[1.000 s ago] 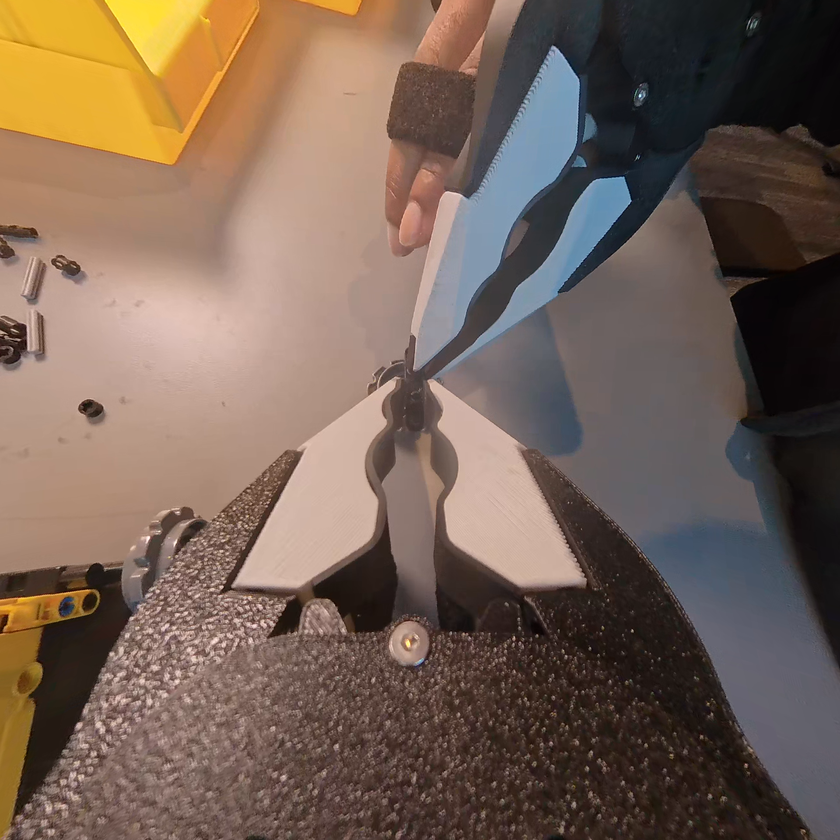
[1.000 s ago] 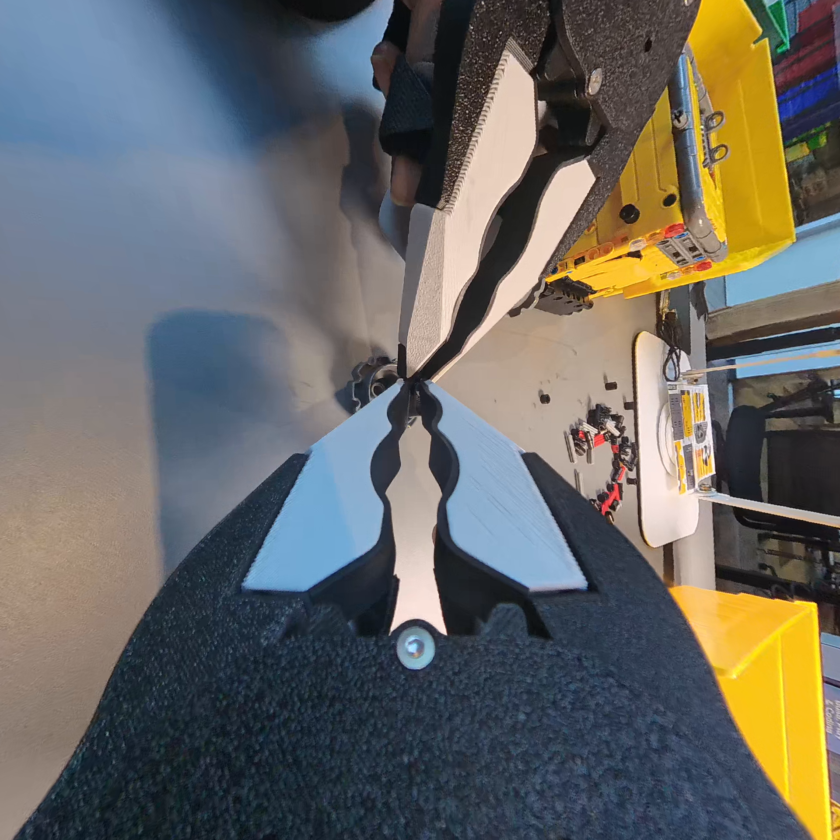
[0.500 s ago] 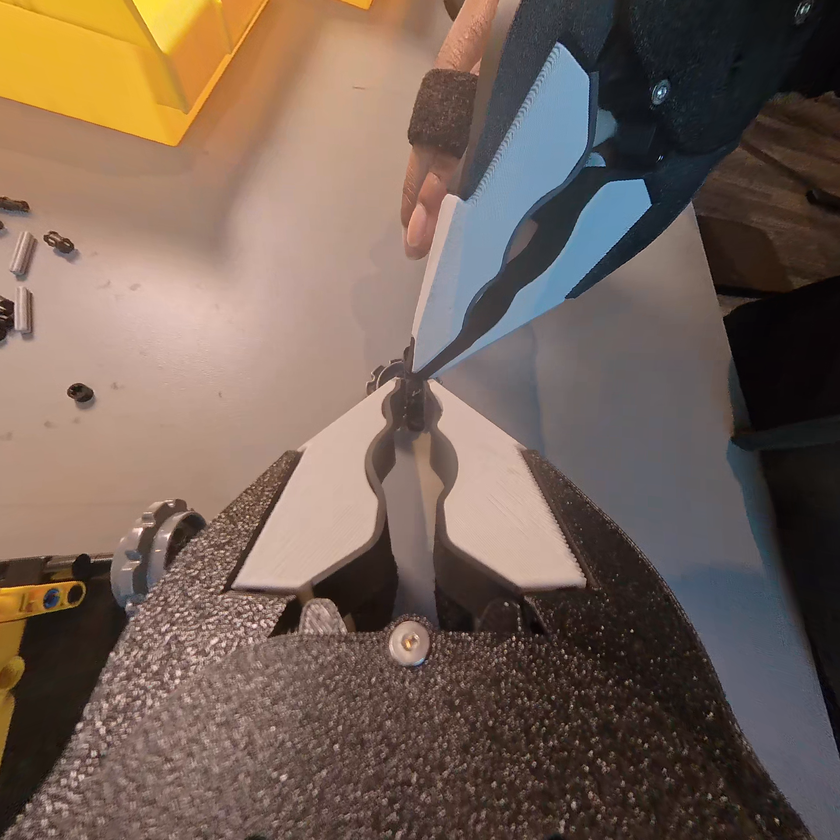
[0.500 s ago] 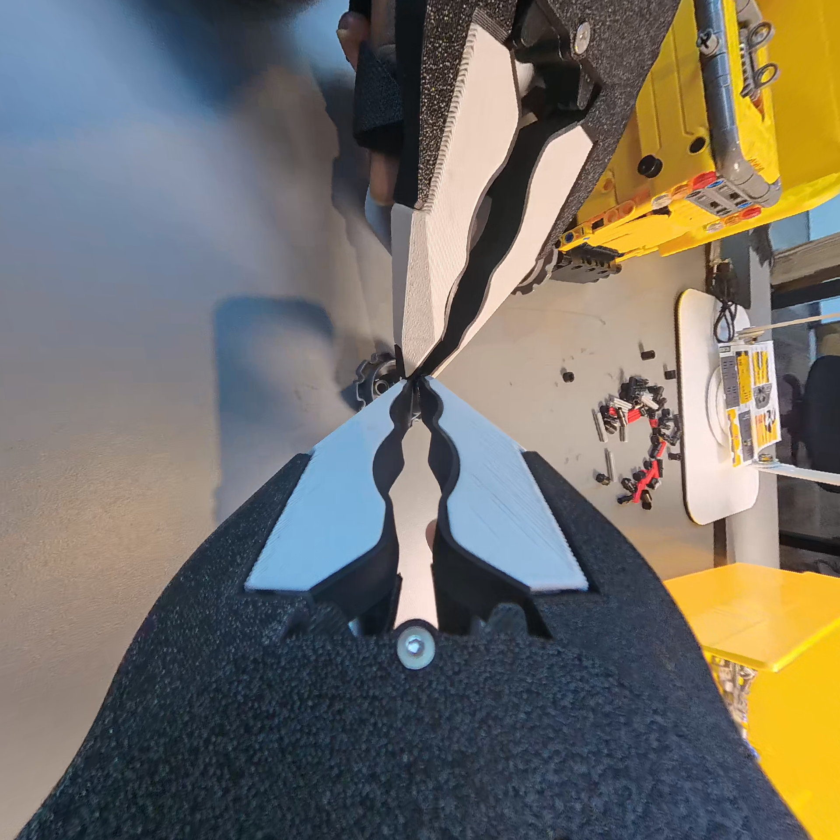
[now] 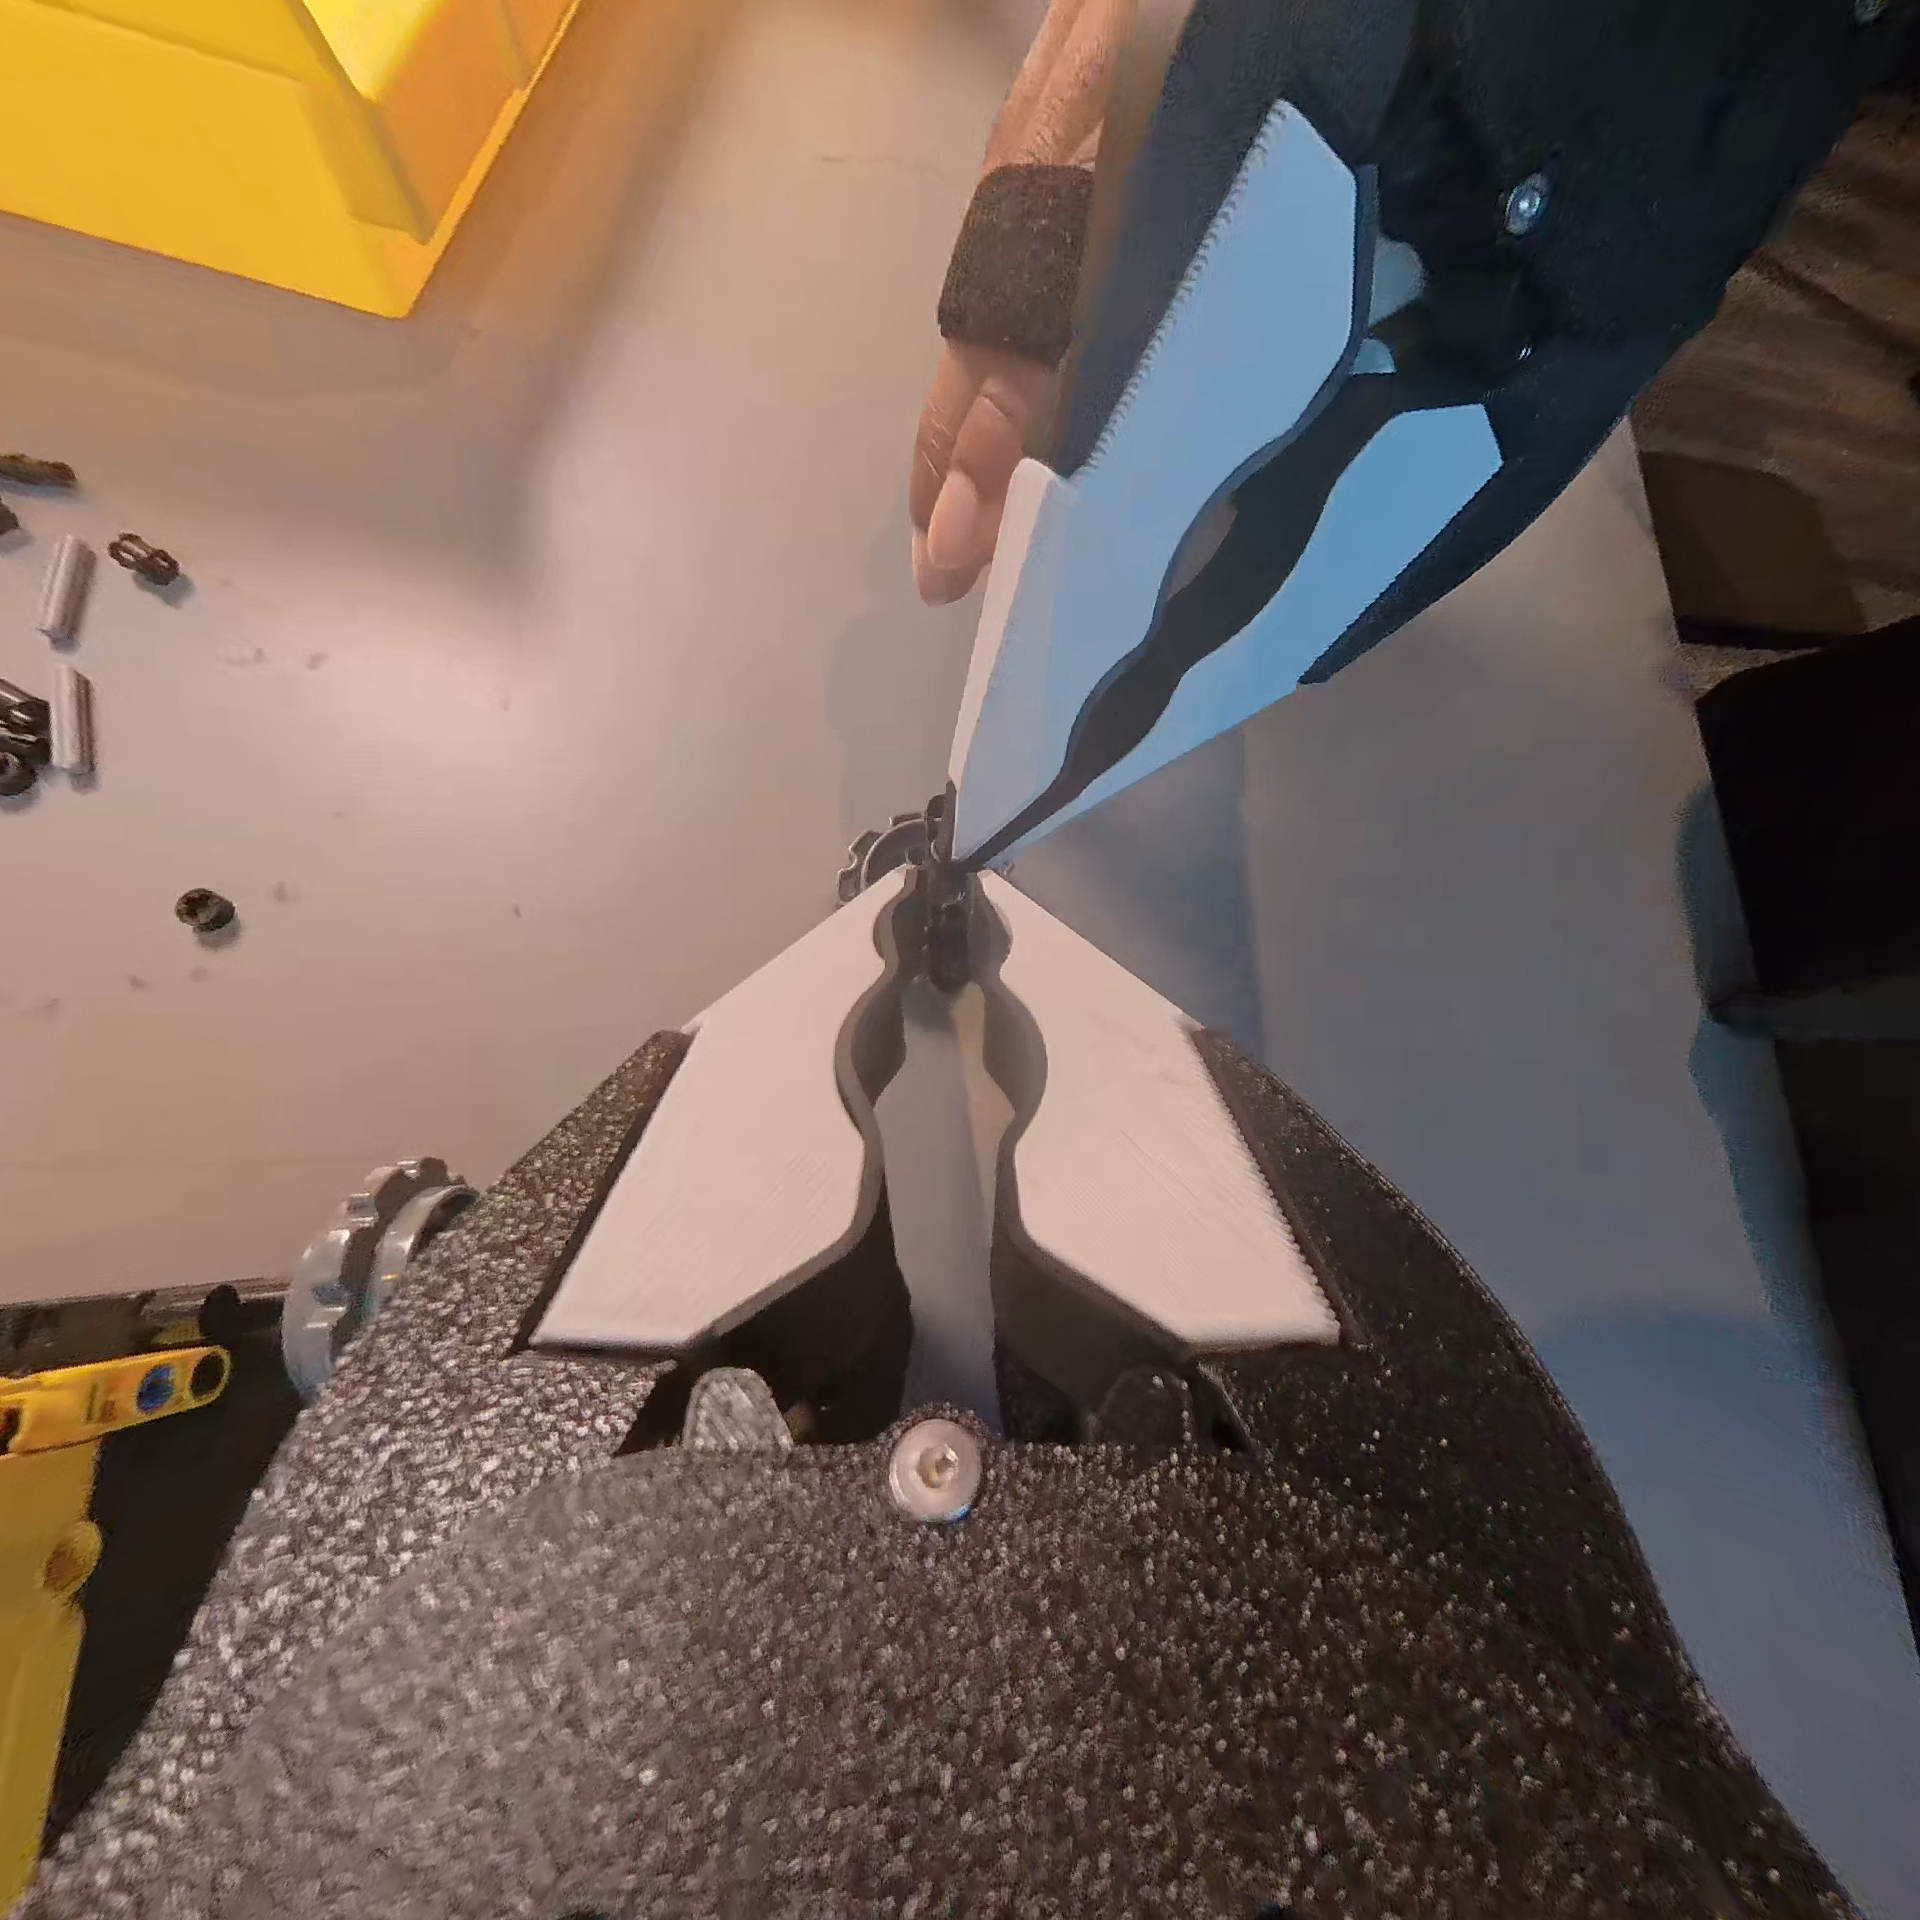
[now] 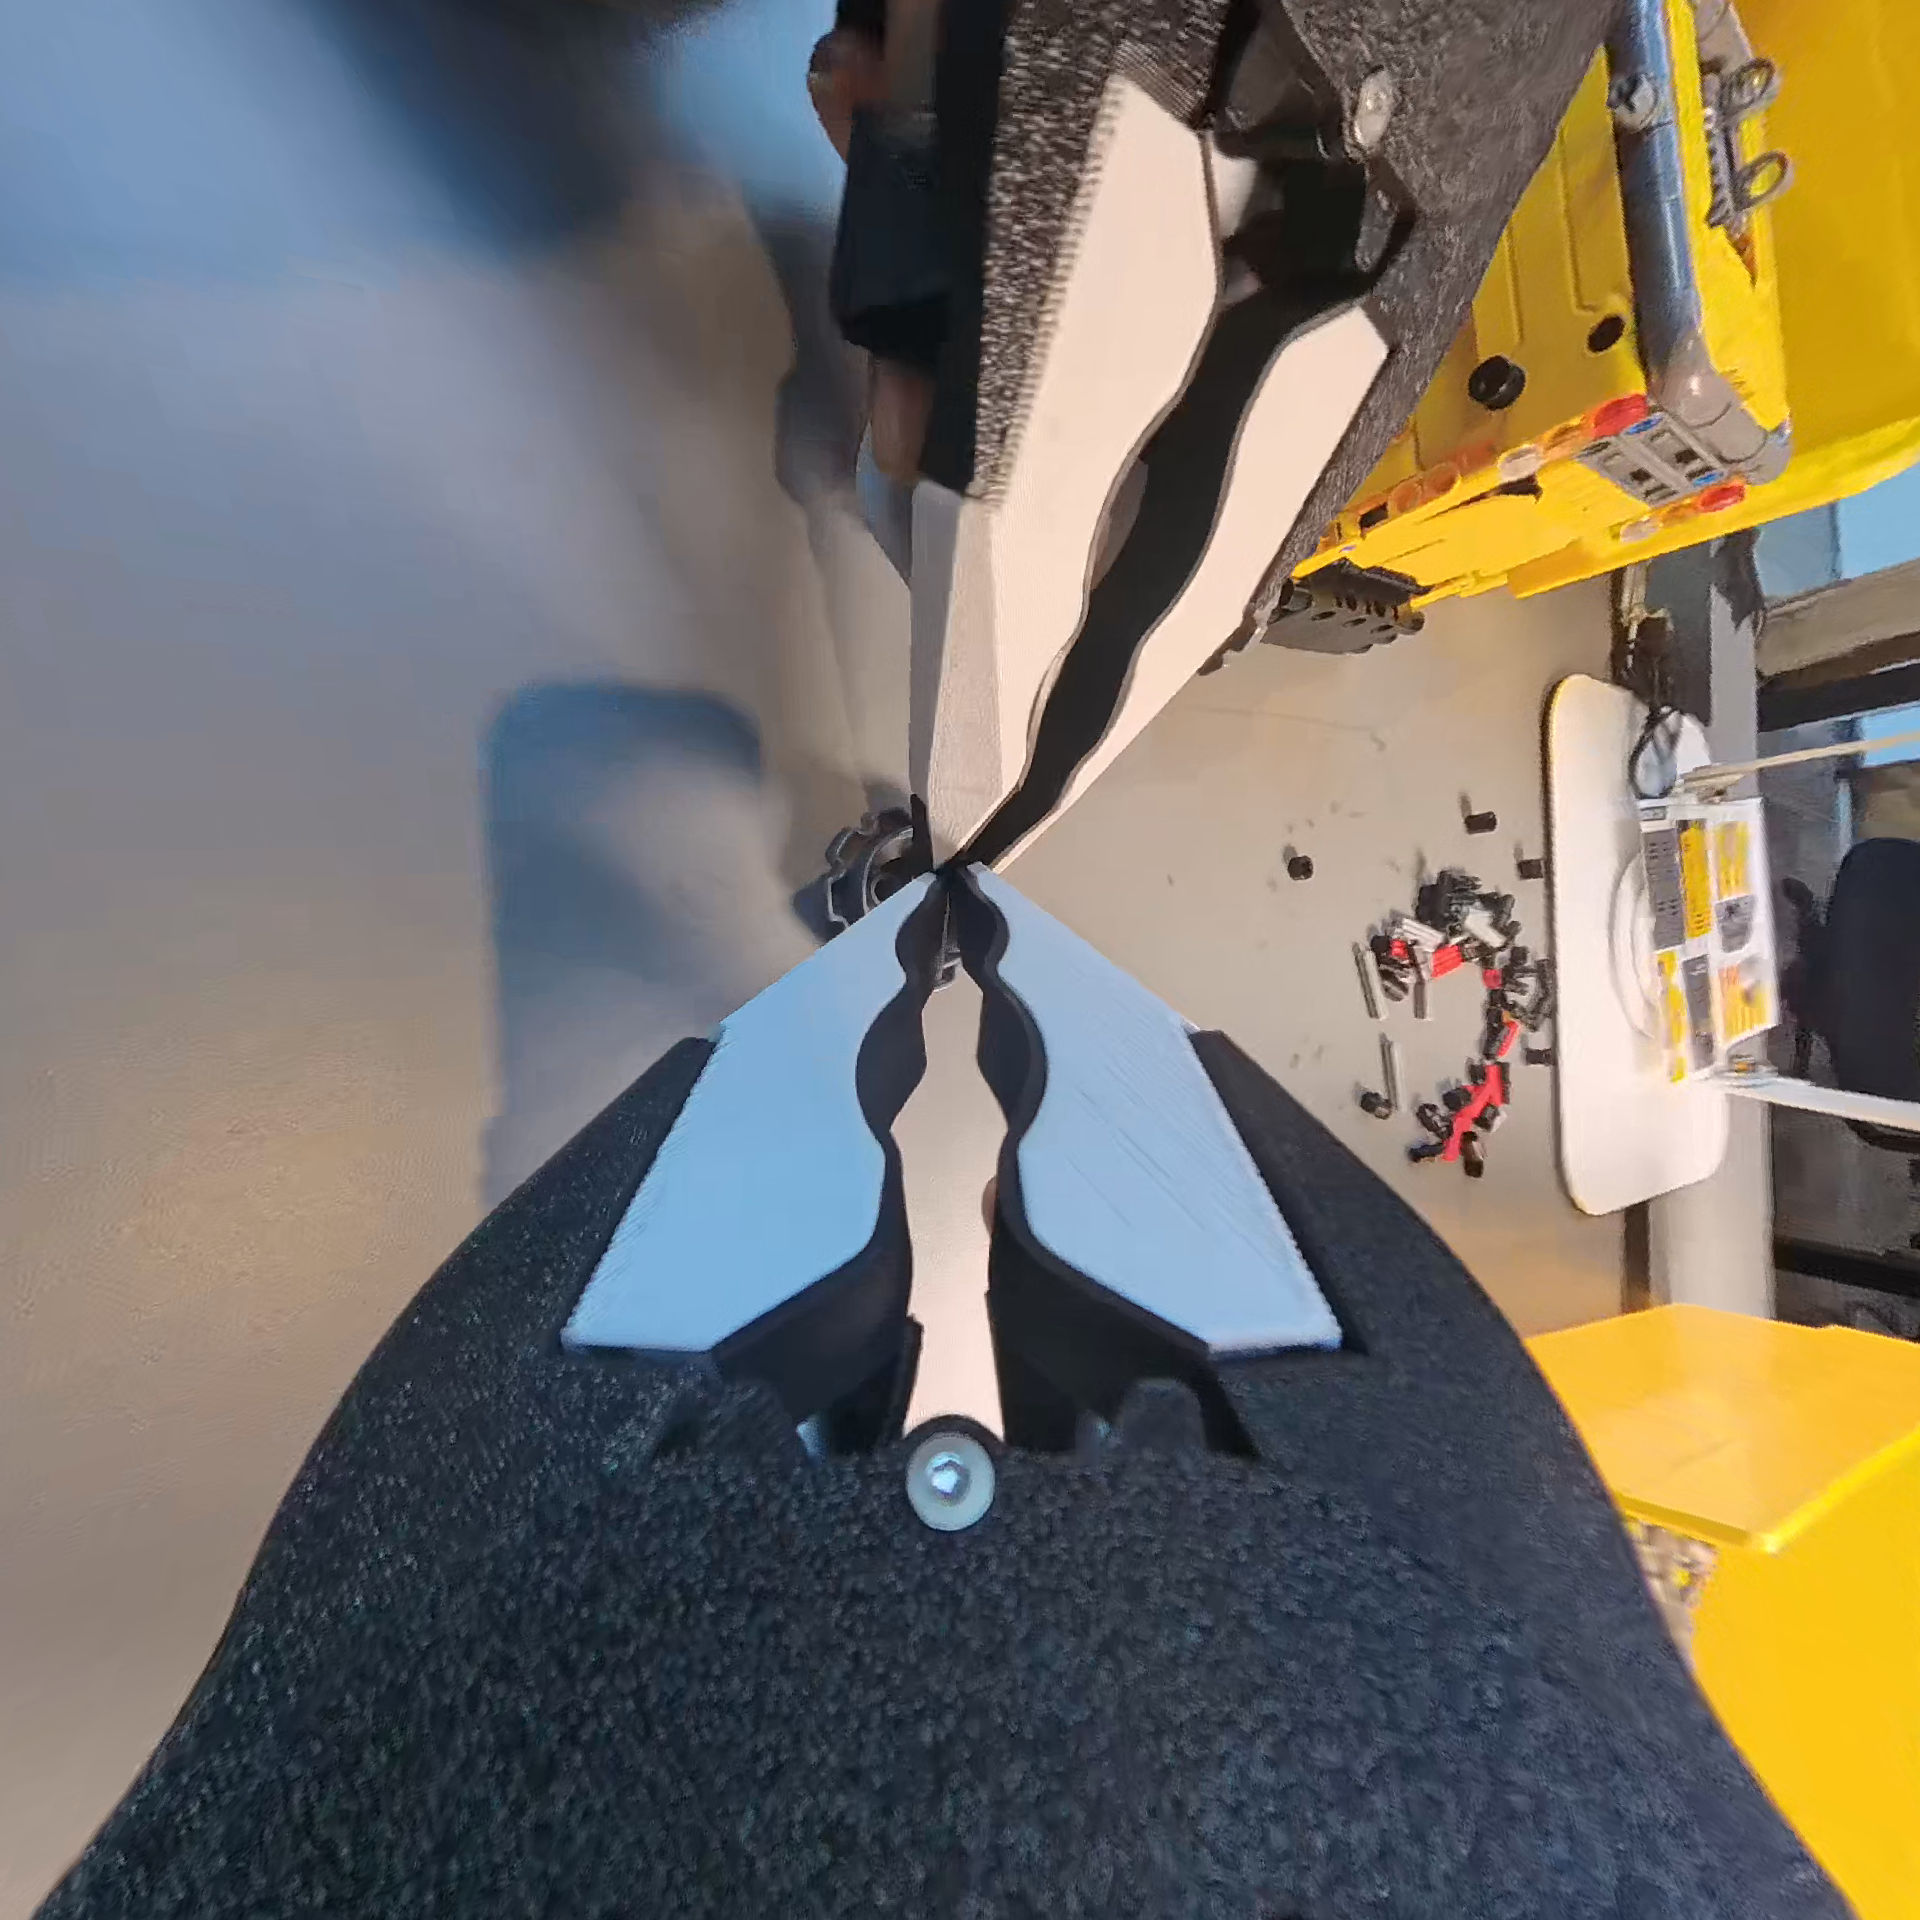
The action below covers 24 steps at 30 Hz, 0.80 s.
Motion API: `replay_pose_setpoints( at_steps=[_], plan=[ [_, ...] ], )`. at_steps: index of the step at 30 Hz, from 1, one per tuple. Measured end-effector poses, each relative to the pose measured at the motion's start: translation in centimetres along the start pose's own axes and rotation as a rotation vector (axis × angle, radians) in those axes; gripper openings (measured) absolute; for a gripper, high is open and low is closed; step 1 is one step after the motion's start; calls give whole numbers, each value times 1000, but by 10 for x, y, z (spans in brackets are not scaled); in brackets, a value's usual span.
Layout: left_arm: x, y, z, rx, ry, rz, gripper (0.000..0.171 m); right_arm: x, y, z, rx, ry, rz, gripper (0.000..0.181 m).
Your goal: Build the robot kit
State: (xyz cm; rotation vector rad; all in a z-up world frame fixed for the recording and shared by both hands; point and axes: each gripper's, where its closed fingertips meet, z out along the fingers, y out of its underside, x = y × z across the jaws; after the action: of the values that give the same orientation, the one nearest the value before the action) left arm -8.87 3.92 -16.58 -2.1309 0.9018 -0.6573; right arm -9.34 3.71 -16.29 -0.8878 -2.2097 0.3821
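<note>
My left gripper (image 5: 943, 902) is shut on a small black part (image 5: 945, 930) held above the grey table (image 5: 520, 727). My right gripper (image 6: 948, 885) is shut too and meets it tip to tip, pinching the same black part (image 6: 940, 920). I cannot tell if it is one piece or two. In the left wrist view the right gripper (image 5: 961, 850) comes down from the upper right, with a hand (image 5: 977, 488) beside it. In the right wrist view the left gripper (image 6: 935, 847) comes down from above. A dark grey gear (image 5: 871, 864) lies on the table just behind the tips, also in the right wrist view (image 6: 862, 873).
A yellow bin (image 5: 260, 135) stands at the far left. Loose small parts (image 5: 62, 644) and a black connector (image 5: 205, 912) lie on the table. A yellow toy vehicle (image 6: 1558, 416), a pile of black and red parts (image 6: 1455, 997), a white pad (image 6: 1621, 1122) and another yellow bin (image 6: 1766, 1455) show in the right wrist view. Less than 4 cm separates the two grippers' tips. Left tips and right tips are each some 15 centimeters from the black connector (image 5: 205, 912). It turns up in the right wrist view (image 6: 1305, 864) as well.
Both grippers stay shut and tip to tip on the black part. The pair has shifted and tilted slightly, so the background has drifted a little in both views.
</note>
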Motion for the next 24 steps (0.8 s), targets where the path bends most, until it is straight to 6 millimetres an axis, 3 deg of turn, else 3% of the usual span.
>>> replay_pose_setpoints(
  at_steps=[2,4,9,13,16,19,24],
  plan=[
    [1,-1,-1,11,5,-1,5,2,-1,-2,5,-2,4,3],
    [-3,-5,-7,40,-1,-18,5,13,-8,-13,93,15,88,20],
    [-5,-32,-35,292,131,-181,5,36,-15,-48,350,11,428,51],
    [9,-70,-71,608,389,-306,5,41,-22,-58,504,69,531,57],
    [12,-95,-103,879,573,-411,5,52,-45,-69,682,115,647,57],
    [6,-103,-120,1043,650,-496,6,69,-70,-85,806,220,641,54],
    [6,-109,-134,1143,696,-512,5,89,-93,-93,819,329,577,49]
  ],
)
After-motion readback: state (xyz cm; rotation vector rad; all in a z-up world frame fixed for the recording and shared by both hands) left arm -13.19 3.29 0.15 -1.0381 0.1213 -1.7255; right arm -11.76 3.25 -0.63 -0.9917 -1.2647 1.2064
